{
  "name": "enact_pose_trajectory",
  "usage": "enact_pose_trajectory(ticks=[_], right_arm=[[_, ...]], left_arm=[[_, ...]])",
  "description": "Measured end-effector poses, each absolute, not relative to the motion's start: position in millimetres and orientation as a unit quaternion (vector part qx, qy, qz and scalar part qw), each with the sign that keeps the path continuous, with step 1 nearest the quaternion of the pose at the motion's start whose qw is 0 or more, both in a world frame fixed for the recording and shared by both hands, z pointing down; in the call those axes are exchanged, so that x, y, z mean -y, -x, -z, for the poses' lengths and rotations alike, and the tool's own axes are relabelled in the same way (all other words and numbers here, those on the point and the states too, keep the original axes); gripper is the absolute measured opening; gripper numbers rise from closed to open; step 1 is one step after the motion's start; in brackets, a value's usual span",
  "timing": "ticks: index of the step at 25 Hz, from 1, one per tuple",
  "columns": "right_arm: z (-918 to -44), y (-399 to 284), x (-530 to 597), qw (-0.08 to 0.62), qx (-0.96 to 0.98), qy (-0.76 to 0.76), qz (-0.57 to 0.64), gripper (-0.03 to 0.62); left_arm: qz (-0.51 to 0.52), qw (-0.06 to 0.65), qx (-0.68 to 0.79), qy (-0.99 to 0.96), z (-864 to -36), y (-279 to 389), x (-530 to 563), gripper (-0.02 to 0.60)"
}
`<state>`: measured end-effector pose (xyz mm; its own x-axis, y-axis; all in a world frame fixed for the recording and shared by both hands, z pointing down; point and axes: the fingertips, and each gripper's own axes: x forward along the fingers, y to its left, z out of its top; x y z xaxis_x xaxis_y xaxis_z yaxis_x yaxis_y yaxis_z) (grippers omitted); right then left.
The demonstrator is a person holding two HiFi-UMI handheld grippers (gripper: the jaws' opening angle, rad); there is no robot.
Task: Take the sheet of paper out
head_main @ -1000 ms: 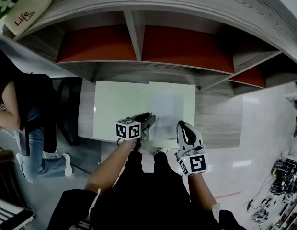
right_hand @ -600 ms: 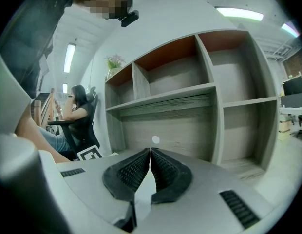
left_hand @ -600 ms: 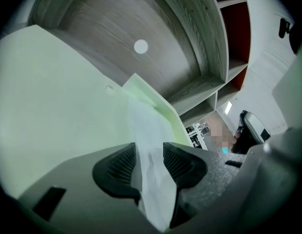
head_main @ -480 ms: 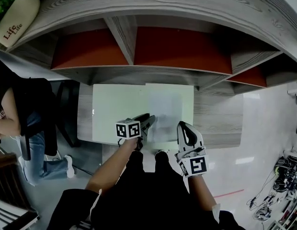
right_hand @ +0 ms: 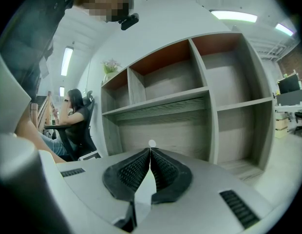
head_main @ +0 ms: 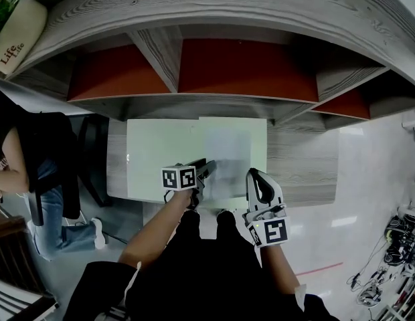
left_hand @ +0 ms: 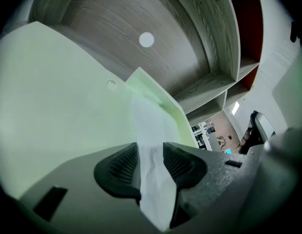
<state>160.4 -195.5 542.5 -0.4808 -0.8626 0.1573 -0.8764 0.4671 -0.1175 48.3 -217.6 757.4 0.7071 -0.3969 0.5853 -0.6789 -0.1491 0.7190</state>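
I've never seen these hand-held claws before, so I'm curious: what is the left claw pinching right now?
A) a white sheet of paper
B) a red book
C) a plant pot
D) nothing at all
A: in the left gripper view the sheet of paper runs straight between the two dark pads of the left claw, which are closed on it.

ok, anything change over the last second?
Practically nothing. Only the head view drifted a little, so the shelf and the table shifted in frame together. The left hand-held gripper stays shut on the sheet of paper, still at the green folder. The right hand-held gripper stays shut and empty by the table's near edge.
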Motion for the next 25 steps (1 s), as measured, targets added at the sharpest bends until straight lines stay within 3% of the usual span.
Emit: enact_pose_trajectory(ticks=[5, 13, 25], right_arm=[[-544, -162, 195, 0.036, 0.855, -0.509, -0.094, 0.025], [-545, -163, 194, 0.041, 0.853, -0.511, -0.096, 0.025], [-544, -157, 192, 0.046, 0.856, -0.507, -0.088, 0.025]], left_arm=[[-0.139, 0.545, 0.36, -0.744, -759, -48, 220, 0.15], [-0.168, 0.542, 0.375, -0.733, -768, -47, 218, 0.016], [-0.154, 0.551, 0.382, -0.726, -765, -38, 217, 0.008]])
